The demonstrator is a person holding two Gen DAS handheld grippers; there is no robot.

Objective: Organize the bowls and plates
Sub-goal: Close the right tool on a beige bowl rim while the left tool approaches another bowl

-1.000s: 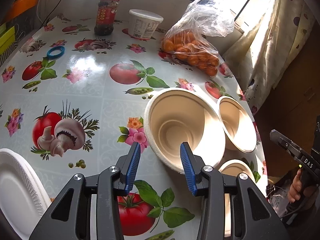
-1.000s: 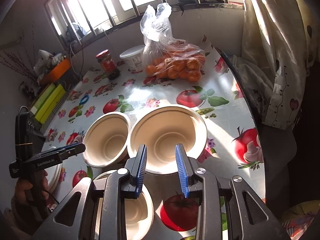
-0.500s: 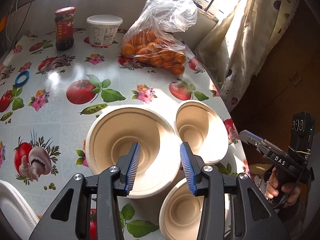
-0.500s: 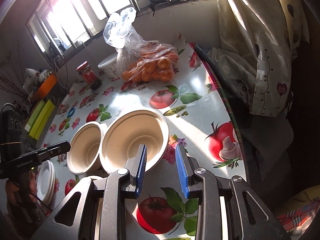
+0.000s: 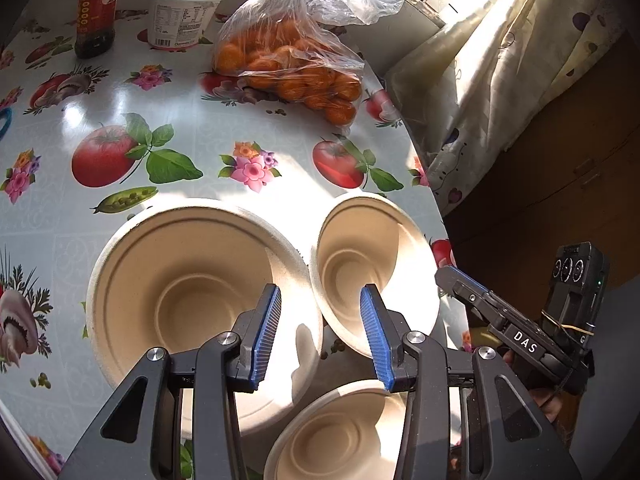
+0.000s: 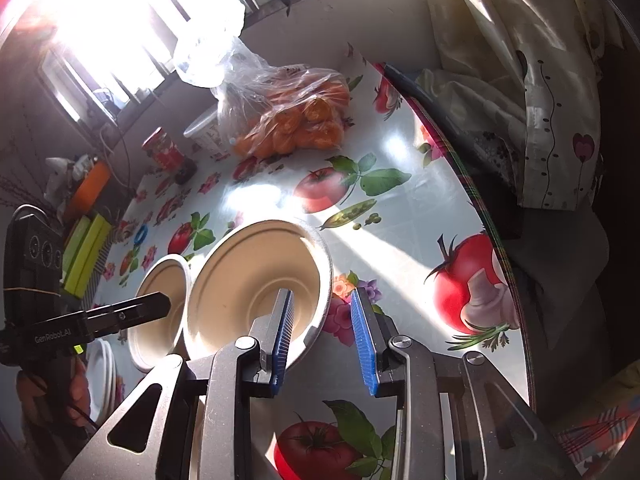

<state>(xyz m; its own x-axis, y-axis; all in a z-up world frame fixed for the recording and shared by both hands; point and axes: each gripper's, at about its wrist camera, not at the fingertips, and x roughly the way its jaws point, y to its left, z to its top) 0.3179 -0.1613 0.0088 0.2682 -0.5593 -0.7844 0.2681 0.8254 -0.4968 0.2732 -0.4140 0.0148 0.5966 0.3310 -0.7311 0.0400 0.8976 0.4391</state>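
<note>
Bowls [image 5: 200,300] below; left tool [image 5: 320,332], right tool [image 6: 322,336] part-open, empty

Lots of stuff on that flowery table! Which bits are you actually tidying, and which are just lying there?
Part of the job:
- large bowl
- small bowl
- third bowl, nearest
- stack of white plates

Just lying about:
- bag of oranges
- red-lidded jar
- white tub
- blue ring
- curtain

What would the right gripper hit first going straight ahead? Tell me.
Probably the near rim of the large bowl: the open right gripper points down at it, its left pad already over the rim. Depth is unclear; the table lies just beyond.
</note>
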